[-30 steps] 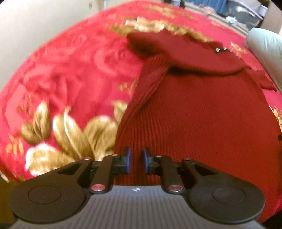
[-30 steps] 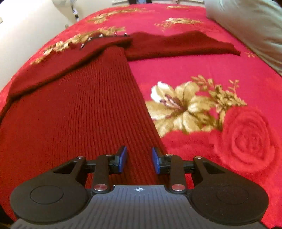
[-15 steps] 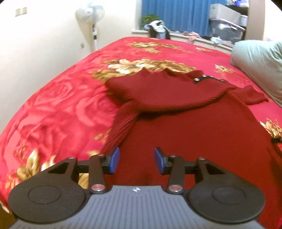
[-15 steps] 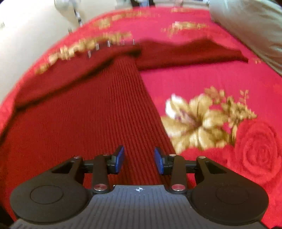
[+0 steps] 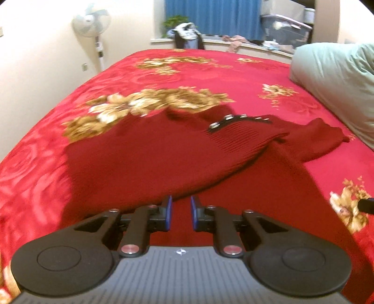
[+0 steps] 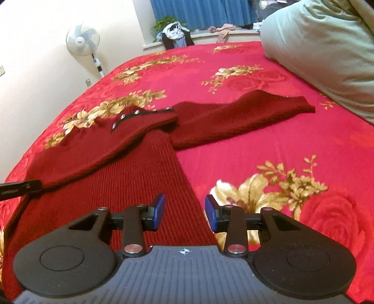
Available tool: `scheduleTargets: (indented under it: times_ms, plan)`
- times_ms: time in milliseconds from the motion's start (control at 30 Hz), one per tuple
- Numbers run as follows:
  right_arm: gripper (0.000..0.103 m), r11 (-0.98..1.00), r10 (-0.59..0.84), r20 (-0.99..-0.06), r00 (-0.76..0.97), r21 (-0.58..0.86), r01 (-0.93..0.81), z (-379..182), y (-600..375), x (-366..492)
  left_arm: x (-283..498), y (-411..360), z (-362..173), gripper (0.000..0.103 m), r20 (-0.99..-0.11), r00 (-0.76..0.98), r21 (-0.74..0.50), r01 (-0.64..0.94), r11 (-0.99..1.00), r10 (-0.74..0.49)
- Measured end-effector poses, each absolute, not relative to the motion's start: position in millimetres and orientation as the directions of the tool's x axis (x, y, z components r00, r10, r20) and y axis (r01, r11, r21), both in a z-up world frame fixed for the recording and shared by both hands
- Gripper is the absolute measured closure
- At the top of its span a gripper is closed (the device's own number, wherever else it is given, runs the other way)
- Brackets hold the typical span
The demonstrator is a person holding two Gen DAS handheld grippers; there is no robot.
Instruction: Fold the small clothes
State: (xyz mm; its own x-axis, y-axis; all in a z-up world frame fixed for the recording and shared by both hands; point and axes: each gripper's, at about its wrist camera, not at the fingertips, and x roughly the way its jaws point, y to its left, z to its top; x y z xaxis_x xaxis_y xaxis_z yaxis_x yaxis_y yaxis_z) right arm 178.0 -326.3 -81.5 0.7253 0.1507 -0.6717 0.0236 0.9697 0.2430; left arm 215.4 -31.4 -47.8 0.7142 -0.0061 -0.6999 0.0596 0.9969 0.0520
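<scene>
Sweater (image 5: 145,163), dark red rib knit, lies flat on the bedspread (image 5: 210,77), which is red w/ gold flowers. From the left gripper (image 5: 180,211) the knit runs straight ahead and under the tips; a folded-over flap w/ a row of metal studs (image 5: 236,118) sits ahead and slightly right, its edge slanting down toward the jaws. One sleeve (image 5: 320,138) trails off ahead-right. Left jaws are closing, gap now narrow; blue pads show a clear slit w/ only the cloth below seen thru it, nothing pinched betw. them. View is a bit blurred.

Right gripper (image 6: 184,211) hovers over the sweater's right edge: knit under the left finger, bare bedspread and a big gold flower (image 6: 252,194) under and beyond the right finger. Jaws stand roughly half apart, nothing betw. the pads. Ahead-left of it, the studded flap (image 6: 131,126) lies across the body; ahead-right the sleeve (image 6: 238,119) stretches sideways on the bedspread. Far left of this view, a black bar of the other tool pokes in at the flap's lower edge; can't tell if it touches.

Pillow (image 6: 322,46), pale green, ahead-right of both tools. Fan (image 6: 83,42) stands by the wall ahead-left; blue curtain (image 5: 210,16) and a cluttered sill straight ahead past the bed.
</scene>
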Motion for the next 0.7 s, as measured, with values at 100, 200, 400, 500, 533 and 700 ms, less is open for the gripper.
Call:
scheduleTargets:
  times_ms: [100,200,400,500,533,700]
  plan:
    - [0.068,0.971,0.132,-0.663,0.737,0.238,0.040,-78,-331,181,237,-56,-49,0.084,-0.685,0.727,0.042,0.106,0.994,-0.048]
    - [0.072,0.966,0.124,-0.657,0.743,0.252,0.061,-77,-339,185,261,-79,-55,0.079,-0.682,0.726,0.037,0.153,0.988,-0.087]
    - [0.072,0.960,0.119,-0.672,0.731,0.266,0.088,-82,-349,188,310,-121,-77,0.047,-0.689,0.718,0.062,0.192,0.980,-0.097]
    - [0.072,0.963,0.123,-0.676,0.726,0.259,0.078,-83,-349,190,333,-137,-93,0.039,-0.719,0.687,0.056,0.206,0.977,-0.103]
    - [0.072,0.964,0.123,-0.679,0.724,0.254,0.074,-84,-349,191,339,-143,-98,0.039,-0.726,0.682,0.072,0.207,0.976,-0.091]
    - [0.072,0.970,0.120,-0.693,0.711,0.235,0.065,-90,-348,199,360,-139,-113,0.090,-0.744,0.668,0.218,0.219,0.951,0.017]
